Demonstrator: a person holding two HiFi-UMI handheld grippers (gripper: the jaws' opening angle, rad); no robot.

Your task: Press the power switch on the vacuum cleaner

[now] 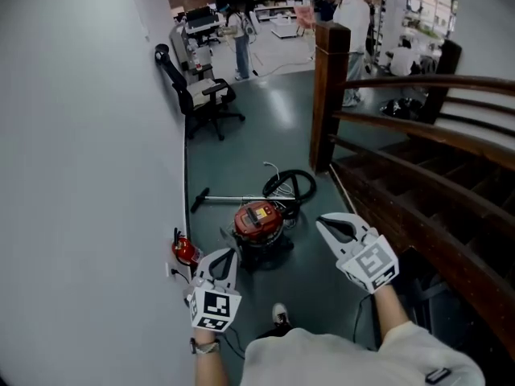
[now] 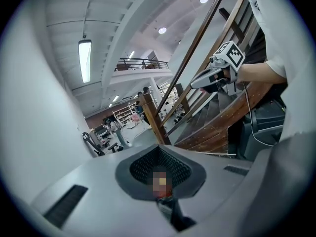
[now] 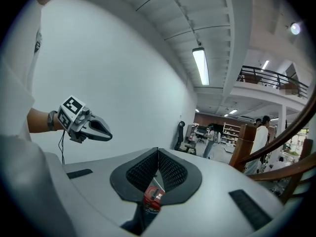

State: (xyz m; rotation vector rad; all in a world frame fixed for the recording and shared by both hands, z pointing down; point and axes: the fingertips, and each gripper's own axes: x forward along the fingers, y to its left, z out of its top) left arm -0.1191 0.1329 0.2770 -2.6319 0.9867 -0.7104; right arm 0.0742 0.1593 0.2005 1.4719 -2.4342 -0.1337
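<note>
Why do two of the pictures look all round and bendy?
Left gripper view: the wide lens bows the ceiling lamp, and the corners go black. Right gripper view: same bulge, the white wall looks curved. Head view: straighter lines, vacuum cleaner fairly sharp.

**Tally by kind**

Comes to 1 of most things:

- 1 red vacuum cleaner [image 1: 259, 222]
- 1 coiled black hose [image 1: 291, 187]
- 1 wand [image 1: 225, 199]
- 1 small red object [image 1: 184, 250], too small to identify
- 1 black office chair [image 1: 205, 95]
- 1 wooden post [image 1: 330, 95]
- 1 shoe [image 1: 279, 314]

Makes 2 grippers: left gripper [image 1: 232, 253], right gripper [image 1: 320, 222]. Carries 1 marker cube [image 1: 214, 308] apiece. Adds at least 2 people [image 1: 354, 14] far back.
</note>
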